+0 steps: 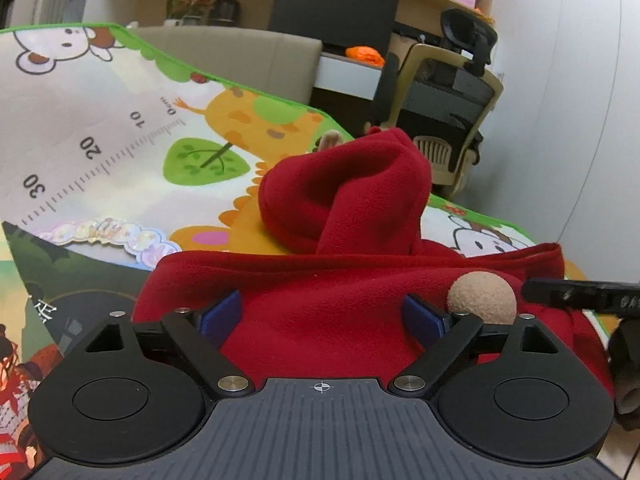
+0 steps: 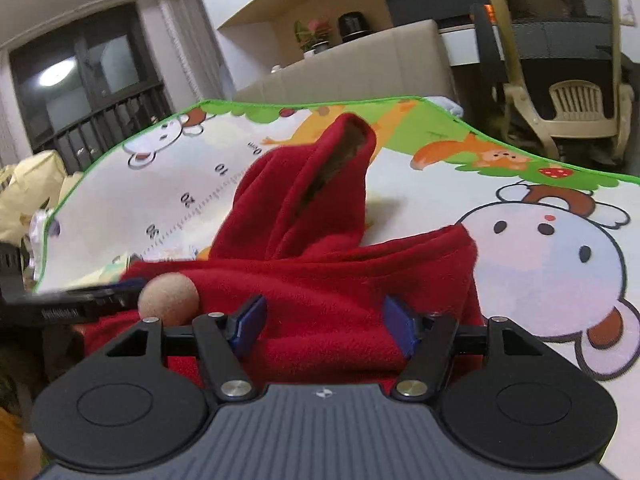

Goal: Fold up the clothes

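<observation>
A red fleece garment (image 1: 344,312) lies bunched on a cartoon play mat (image 1: 100,128). One part of it stands up in a hump with an open cuff or hem at its top (image 2: 352,140). My left gripper (image 1: 322,316) is open, its blue pads (image 1: 222,312) wide apart over the near folded edge of the fleece. My right gripper (image 2: 324,324) is open too, pads (image 2: 400,326) spread over the same edge of the garment (image 2: 320,280). The grippers sit side by side; each view shows a cork ball (image 1: 482,298) (image 2: 168,300) and part of the other tool.
The mat (image 2: 540,248) carries a printed ruler and animal figures, with a green border. Beyond its far edge stand a beige sofa back (image 1: 240,56), an office chair (image 1: 448,92) and a desk with a monitor (image 1: 332,8). A pale bag (image 2: 28,184) lies at the left.
</observation>
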`<state>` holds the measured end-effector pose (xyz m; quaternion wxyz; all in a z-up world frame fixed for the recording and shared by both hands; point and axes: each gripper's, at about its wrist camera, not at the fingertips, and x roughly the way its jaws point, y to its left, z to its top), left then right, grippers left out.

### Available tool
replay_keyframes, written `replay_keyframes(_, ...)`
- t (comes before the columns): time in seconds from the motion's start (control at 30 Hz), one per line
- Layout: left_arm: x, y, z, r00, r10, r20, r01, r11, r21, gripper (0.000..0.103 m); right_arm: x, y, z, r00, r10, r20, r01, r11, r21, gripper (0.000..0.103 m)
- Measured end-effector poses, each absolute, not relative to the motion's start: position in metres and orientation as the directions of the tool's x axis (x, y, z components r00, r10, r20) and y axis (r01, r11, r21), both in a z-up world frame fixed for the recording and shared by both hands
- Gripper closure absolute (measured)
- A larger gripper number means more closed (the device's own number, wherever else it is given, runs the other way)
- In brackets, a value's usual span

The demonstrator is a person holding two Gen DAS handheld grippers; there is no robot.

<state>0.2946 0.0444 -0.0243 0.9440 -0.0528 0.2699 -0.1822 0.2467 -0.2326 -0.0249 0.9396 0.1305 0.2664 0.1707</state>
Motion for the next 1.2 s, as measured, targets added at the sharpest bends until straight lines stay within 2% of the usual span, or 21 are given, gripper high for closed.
replay_keyframes(0.13, 0.297, 0.043, -0.023, 0.787, -0.371, -0.493, 0.325, 0.929, -0.180, 0.009, 0.226, -0.228, -0.002, 0.870, 0.297, -0.393, -0.225, 0.949, 0.219, 0.035)
replay_keyframes(0.23, 0.296, 0.043, -0.022, 0.786, -0.376, -0.491, 0.331, 0.927, -0.180, 0.009, 0.246, -0.225, -0.020, 0.841, 0.207, -0.500, -0.163, 0.978, 0.131, 0.036)
replay_keyframes(0.27, 0.295, 0.042, -0.022, 0.786, -0.378, -0.488, 0.334, 0.925, -0.179, 0.009, 0.249, -0.225, -0.026, 0.836, 0.199, -0.511, -0.157, 0.980, 0.125, 0.036)
replay_keyframes(0.5, 0.293, 0.040, -0.022, 0.791, -0.366, -0.491, 0.334, 0.930, -0.155, 0.009, 0.228, -0.220, -0.015, 0.859, 0.178, -0.480, -0.161, 0.984, 0.076, 0.035)
replay_keyframes(0.6, 0.293, 0.041, -0.023, 0.790, -0.370, -0.489, 0.336, 0.928, -0.160, 0.008, 0.199, -0.216, 0.006, 0.883, 0.237, -0.405, -0.219, 0.972, 0.090, 0.020)
replay_keyframes(0.67, 0.293, 0.041, -0.023, 0.788, -0.373, -0.490, 0.338, 0.927, -0.161, 0.007, 0.184, -0.214, 0.009, 0.867, 0.310, -0.390, -0.286, 0.951, 0.120, 0.018)
replay_keyframes(0.8, 0.293, 0.041, -0.023, 0.789, -0.374, -0.487, 0.339, 0.927, -0.163, 0.007, 0.183, -0.199, -0.021, 0.820, 0.283, -0.498, -0.307, 0.951, 0.034, 0.015)
replay_keyframes(0.9, 0.291, 0.040, -0.023, 0.793, -0.366, -0.487, 0.337, 0.930, -0.150, 0.007, 0.190, -0.197, -0.040, 0.811, 0.256, -0.525, -0.276, 0.960, 0.043, 0.002)
replay_keyframes(1.07, 0.292, 0.042, -0.024, 0.791, -0.372, -0.486, 0.338, 0.928, -0.160, 0.007, 0.188, -0.191, -0.041, 0.835, 0.217, -0.505, -0.245, 0.970, 0.013, 0.000)
replay_keyframes(1.2, 0.291, 0.039, -0.024, 0.796, -0.360, -0.487, 0.334, 0.931, -0.143, 0.007, 0.183, -0.196, -0.043, 0.846, 0.221, -0.484, -0.229, 0.972, 0.045, 0.000)
